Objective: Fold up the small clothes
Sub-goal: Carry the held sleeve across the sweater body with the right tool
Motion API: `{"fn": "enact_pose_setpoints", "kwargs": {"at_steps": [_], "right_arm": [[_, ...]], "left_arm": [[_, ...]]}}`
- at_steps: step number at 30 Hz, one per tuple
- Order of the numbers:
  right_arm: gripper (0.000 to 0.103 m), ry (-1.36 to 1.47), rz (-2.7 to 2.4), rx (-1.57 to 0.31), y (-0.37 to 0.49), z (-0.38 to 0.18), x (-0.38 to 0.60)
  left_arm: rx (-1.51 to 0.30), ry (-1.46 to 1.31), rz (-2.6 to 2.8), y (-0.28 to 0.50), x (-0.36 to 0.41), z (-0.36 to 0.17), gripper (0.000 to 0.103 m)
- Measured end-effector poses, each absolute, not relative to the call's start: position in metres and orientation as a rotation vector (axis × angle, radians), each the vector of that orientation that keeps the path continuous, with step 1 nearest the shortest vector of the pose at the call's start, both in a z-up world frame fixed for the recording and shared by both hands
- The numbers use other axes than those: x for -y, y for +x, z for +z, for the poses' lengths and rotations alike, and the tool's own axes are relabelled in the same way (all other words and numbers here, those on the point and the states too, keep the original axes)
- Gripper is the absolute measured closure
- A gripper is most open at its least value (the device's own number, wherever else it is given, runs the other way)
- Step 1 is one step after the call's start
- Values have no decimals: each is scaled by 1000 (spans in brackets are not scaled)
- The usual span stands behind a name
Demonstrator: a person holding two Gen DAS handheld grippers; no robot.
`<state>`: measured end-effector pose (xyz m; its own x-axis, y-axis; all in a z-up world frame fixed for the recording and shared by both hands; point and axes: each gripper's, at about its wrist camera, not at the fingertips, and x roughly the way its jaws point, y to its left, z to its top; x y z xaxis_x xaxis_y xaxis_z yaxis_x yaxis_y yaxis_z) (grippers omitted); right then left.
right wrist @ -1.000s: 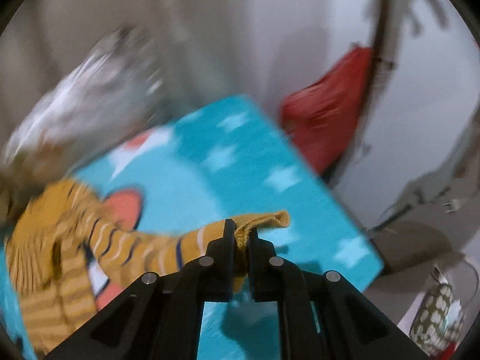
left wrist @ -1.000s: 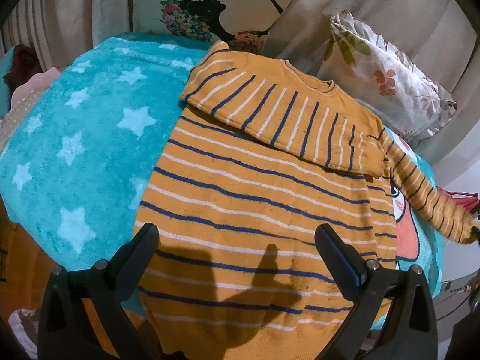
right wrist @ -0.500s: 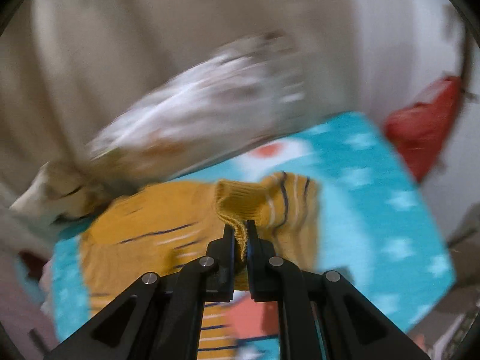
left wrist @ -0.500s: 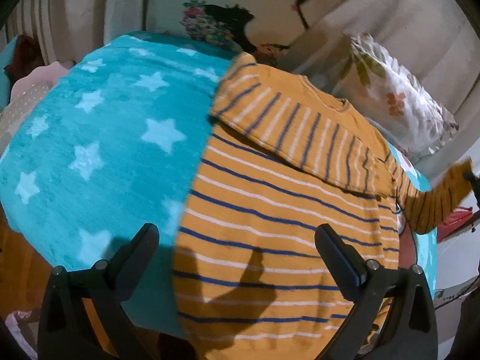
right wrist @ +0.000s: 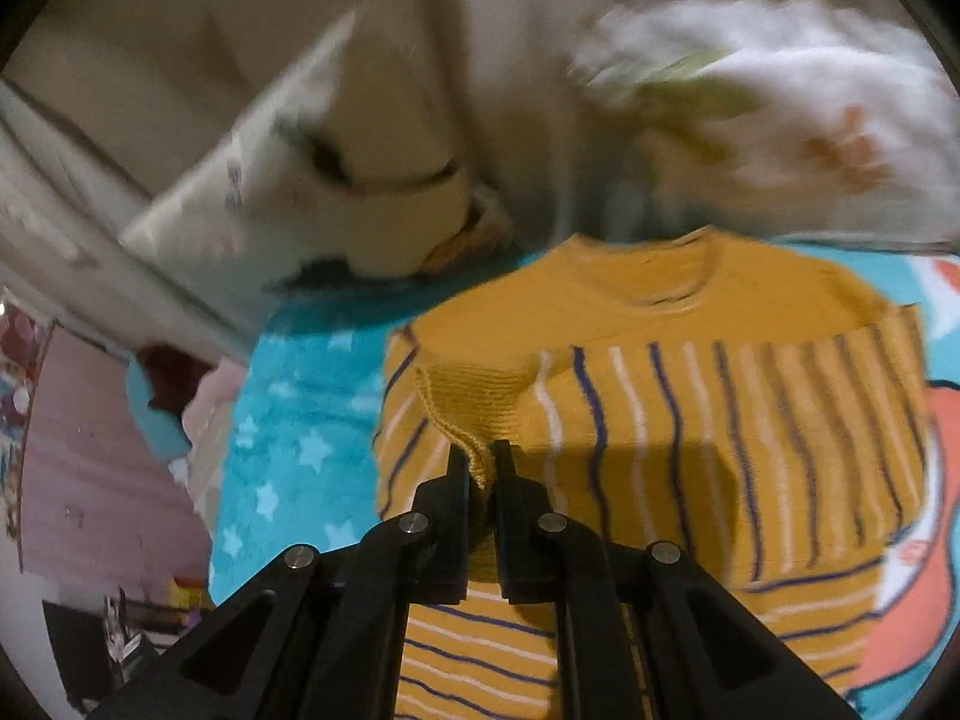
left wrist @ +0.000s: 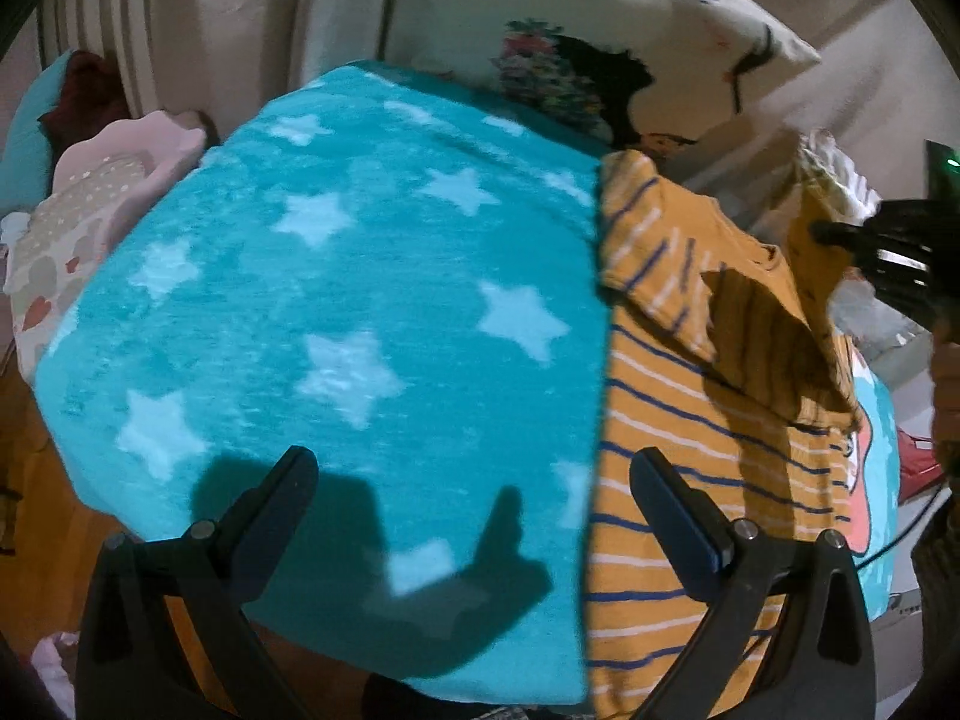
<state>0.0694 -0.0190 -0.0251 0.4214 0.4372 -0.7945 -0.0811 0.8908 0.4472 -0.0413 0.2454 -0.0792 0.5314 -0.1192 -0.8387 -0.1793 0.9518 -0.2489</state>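
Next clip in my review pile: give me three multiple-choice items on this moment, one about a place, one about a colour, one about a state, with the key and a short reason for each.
1. Where does the sweater lie?
A. On a bare wooden floor
B. On the teal star blanket
C. On a hanger

2. What colour is the sweater's main fabric?
A. Mustard yellow with blue and white stripes
B. Plain red
C. Green with dots

3. What is the state of the right claw?
A. Wide open, holding nothing
B. Shut on the sleeve cuff
C. Out of view

Key:
1 B, the sweater rests flat on the blanket in both views.
2 A, the knit is yellow with thin blue and white stripes.
3 B, the fingers pinch the ribbed cuff, while the left claw stands open over the blanket.
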Motion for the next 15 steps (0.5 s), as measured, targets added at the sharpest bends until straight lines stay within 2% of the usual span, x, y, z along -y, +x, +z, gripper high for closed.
{"fn": "enact_pose_setpoints", "kwargs": {"at_steps": [8,15], "right_arm": [[96,335,355,-1218,102,-84,-47],[96,307,350,-1259,116,-101,-78]], "left_arm": [[-1048,-337,73,-49,-277,-95,0],[-1059,-338,69,-54,-283,-99,0]]}}
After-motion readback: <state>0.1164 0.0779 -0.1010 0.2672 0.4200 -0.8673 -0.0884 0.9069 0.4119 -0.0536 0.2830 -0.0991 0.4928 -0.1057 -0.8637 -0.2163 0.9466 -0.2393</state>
